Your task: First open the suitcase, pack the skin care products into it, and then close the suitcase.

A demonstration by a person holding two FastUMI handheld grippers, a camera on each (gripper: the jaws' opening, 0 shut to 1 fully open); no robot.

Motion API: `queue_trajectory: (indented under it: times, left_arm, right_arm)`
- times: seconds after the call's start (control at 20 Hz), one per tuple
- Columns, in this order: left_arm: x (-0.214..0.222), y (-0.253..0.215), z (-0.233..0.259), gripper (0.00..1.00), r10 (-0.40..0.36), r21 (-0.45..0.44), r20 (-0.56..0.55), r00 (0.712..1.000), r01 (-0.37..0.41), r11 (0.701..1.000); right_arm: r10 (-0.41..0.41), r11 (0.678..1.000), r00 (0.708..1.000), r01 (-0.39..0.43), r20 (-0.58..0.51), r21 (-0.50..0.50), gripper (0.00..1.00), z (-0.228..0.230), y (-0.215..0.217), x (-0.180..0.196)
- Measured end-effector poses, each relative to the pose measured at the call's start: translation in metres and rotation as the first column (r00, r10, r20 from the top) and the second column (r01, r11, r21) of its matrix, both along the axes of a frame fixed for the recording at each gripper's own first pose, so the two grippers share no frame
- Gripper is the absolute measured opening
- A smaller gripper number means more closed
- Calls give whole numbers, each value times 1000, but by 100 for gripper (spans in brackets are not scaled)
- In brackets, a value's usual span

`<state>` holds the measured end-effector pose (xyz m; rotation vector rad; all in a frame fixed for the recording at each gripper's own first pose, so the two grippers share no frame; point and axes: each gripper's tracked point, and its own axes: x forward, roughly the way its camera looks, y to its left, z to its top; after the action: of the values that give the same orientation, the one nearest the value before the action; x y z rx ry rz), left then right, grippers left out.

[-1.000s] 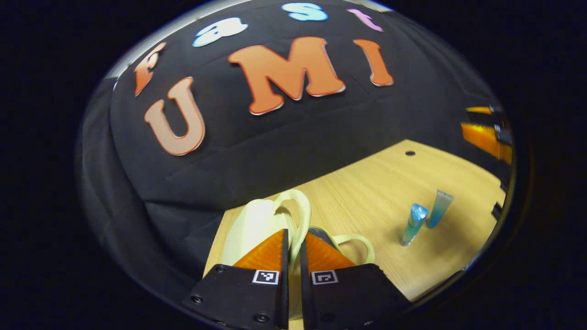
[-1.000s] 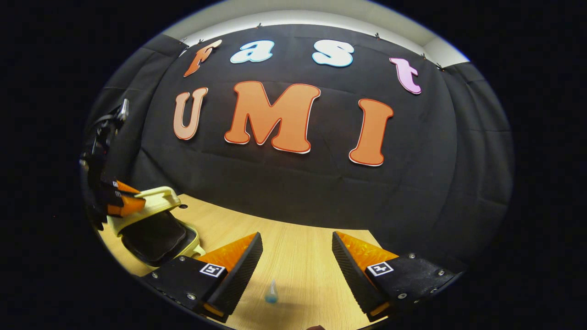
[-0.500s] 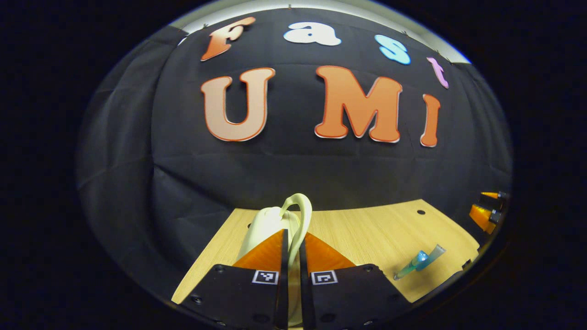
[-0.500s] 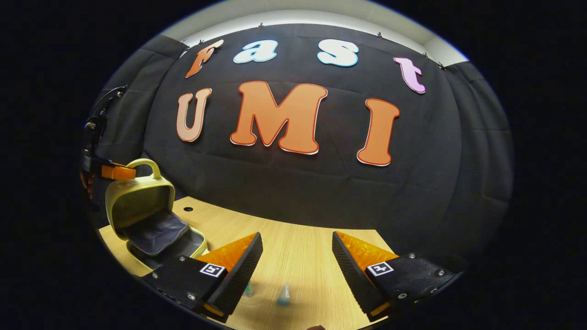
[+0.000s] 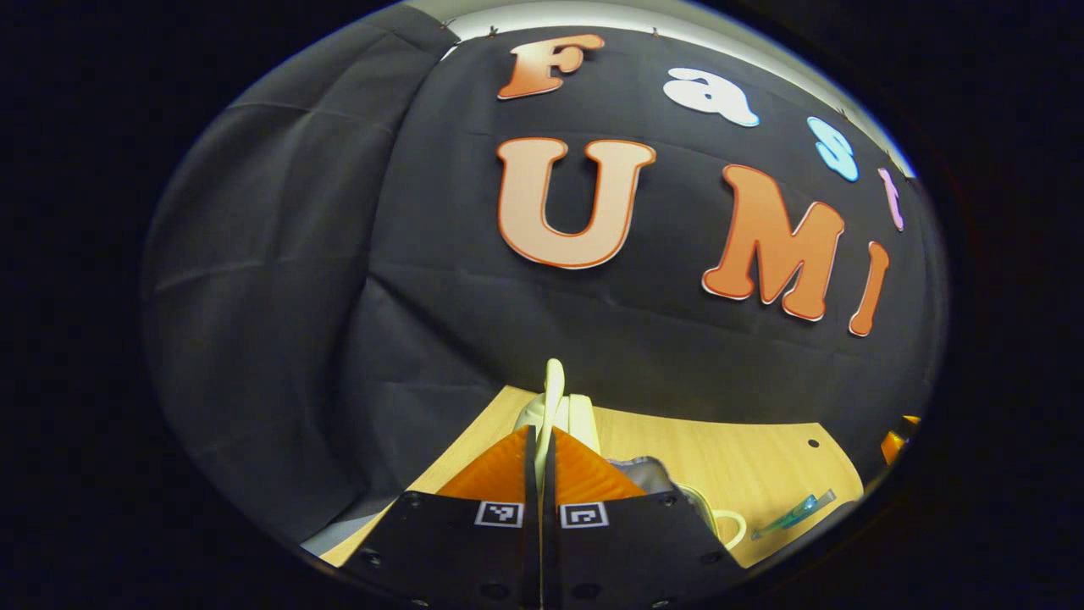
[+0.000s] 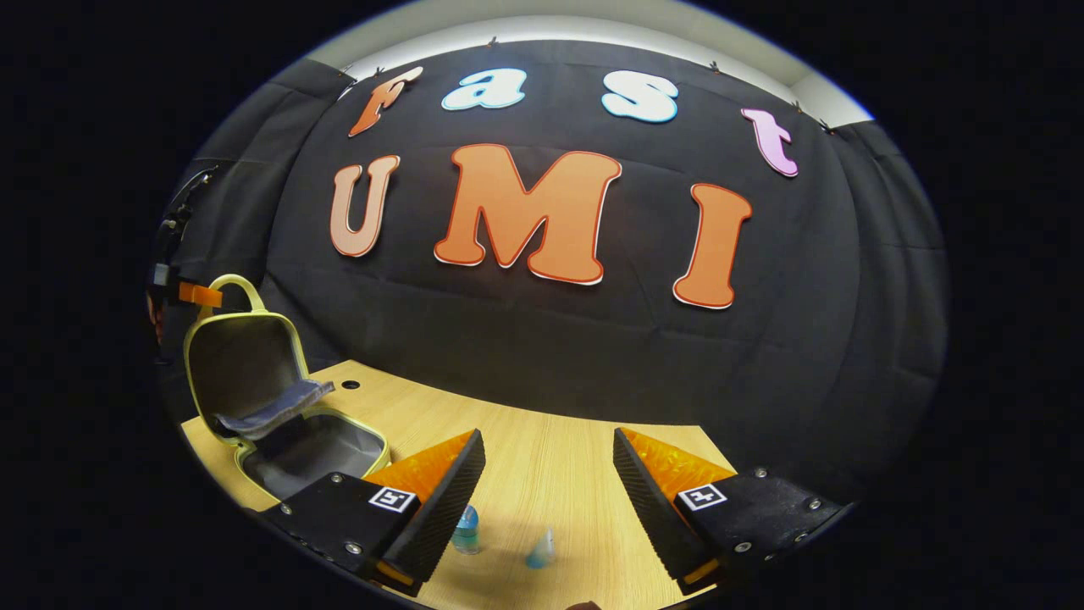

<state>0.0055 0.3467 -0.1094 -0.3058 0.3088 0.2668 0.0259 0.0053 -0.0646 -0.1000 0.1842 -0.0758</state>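
- Suitcase is sitting on the table with its lid standing nearly upright and the dark lined tray lying open toward your right gripper.
- Left gripper is pinching the lid's handle; in the left gripper view you are holding its fingers closed on that thin loop with almost no gap between them.
- From the right gripper view, you are seeing that same left gripper at the top of the handle, above the suitcase.
- Right gripper is hovering with its jaws spread wide and gripping nothing, just beside the suitcase's open tray.
- Two tubes are standing on the table near the suitcase, one close to the right gripper's left finger, the other between the fingers; both are apart from the suitcase.
- Tubes are looking small, light and smooth, probably soft plastic, so you are likely risking a squeeze-out or a slip if you clamp hard.
- You are best taking each tube across its firmer body near the cap, not at the thin crimped end.
- Lid is looking like a stiff shell on a hinge; it may be wanting to fall shut once you are letting go of the handle.
- Fabric flap inside the lid is sagging over the tray, soft enough to snag a tube.
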Motion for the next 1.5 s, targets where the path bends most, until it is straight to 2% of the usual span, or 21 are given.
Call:
queue_trajectory:
  times: [0.2, 0.4, 0.6, 0.75, 0.85, 0.95, 1.05, 1.1, 1.15, 1.2, 1.35, 1.45, 1.5]
  left_arm:
    - [-12, 56, -38, 1, 79, -38, -66, 995, -81, 996]
    - [-26, 104, -93, 2, 141, -65, -168, 976, -154, 986]
    - [-35, 123, -136, 1, 158, -49, -245, 956, -175, 983]
    - [-36, 138, -167, 2, 165, -78, -289, 943, -195, 978]
    - [-43, 146, -197, 2, 176, -105, -339, 924, -223, 969]
    - [-51, 158, -219, 3, 198, -84, -404, 893, -252, 964]
    - [-61, 160, -244, 10, 214, -33, -502, 838, -265, 964]
    - [-62, 156, -250, 13, 211, -9, -526, 824, -254, 967]
    - [-60, 158, -244, 14, 216, 29, -520, 827, -236, 971]
    - [-51, 157, -240, 14, 203, 49, -496, 844, -207, 977]
    - [-38, 138, -206, 50, 159, 103, -438, 885, -126, 987]
    - [-29, 124, -186, 76, 141, 143, -408, 902, -89, 986]
    - [-25, 115, -171, 78, 113, 137, -382, 917, -64, 989]
  right_arm:
    - [8, 1000, 1000, -8, -11, 3, 97, -2, 18, 7]
    - [1, 1000, 1000, -1, -26, 5, 96, -5, 33, 15]
    - [-9, 1000, 999, 8, -37, -6, 96, -6, 44, 16]
    - [-14, 1000, 998, 14, -55, -13, 96, -9, 51, 17]
    - [-4, 1000, 998, 3, -62, -1, 97, -10, 57, 14]
    - [-17, 1000, 998, 18, -68, 2, 96, -10, 57, 11]
    - [-32, 999, 996, 32, -78, 4, 96, -13, 57, 5]
    - [-40, 999, 996, 41, -79, 1, 96, -14, 56, 4]
    - [-46, 999, 995, 46, -85, -1, 96, -17, 55, 2]
    - [-51, 999, 994, 51, -95, -1, 96, -20, 55, 0]
    - [-48, 999, 994, 50, -95, 21, 96, -22, 58, -4]
    - [-39, 998, 995, 42, -97, 38, 96, -24, 61, -4]
    - [-37, 998, 994, 42, -102, 43, 96, -27, 59, -6]
